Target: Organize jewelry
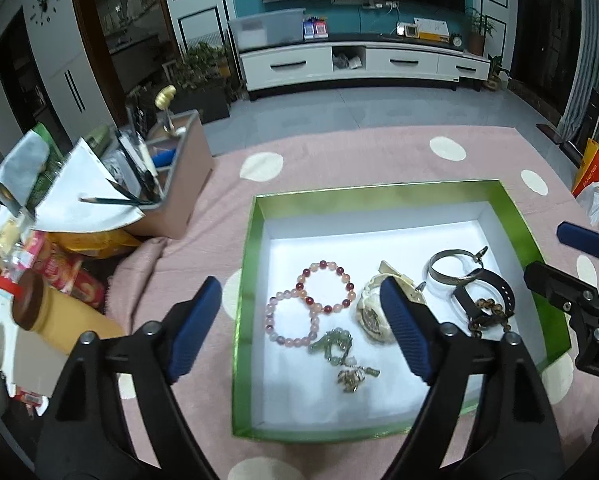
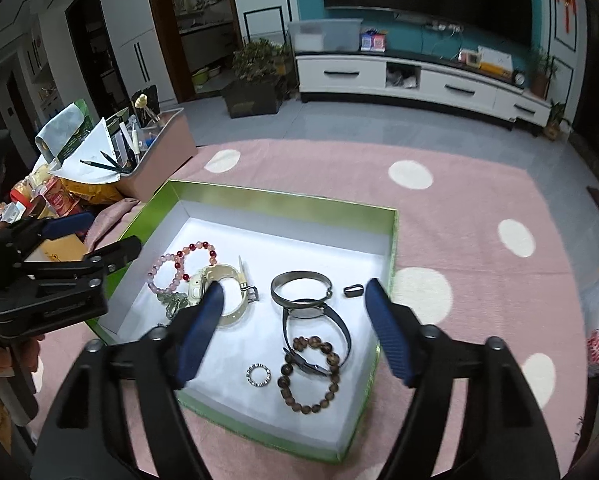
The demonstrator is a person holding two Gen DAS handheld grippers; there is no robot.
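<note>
Both grippers hang tilted down over the green box [image 2: 393, 248] on the pink spotted rug [image 2: 479, 208], side by side. Left gripper [image 1: 299, 334] has its blue pads spread wide with nothing in them, and the right gripper [image 2: 293, 330] is just as wide apart and empty. All the jewelry sits inside the box: pink bead bracelets [image 1: 327, 292], cream watch [image 1: 373, 316], silver bangle [image 2: 301, 288], brown beads [image 2: 311, 376], small ring [image 2: 258, 375].

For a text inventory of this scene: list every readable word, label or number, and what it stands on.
"DA", on the black body of the right gripper, cut off at the picture's edge.
Blurred: print on the red snack packs.
Too small: lettering on the orange bag.
Too small: numerals on the wall clock.
</note>
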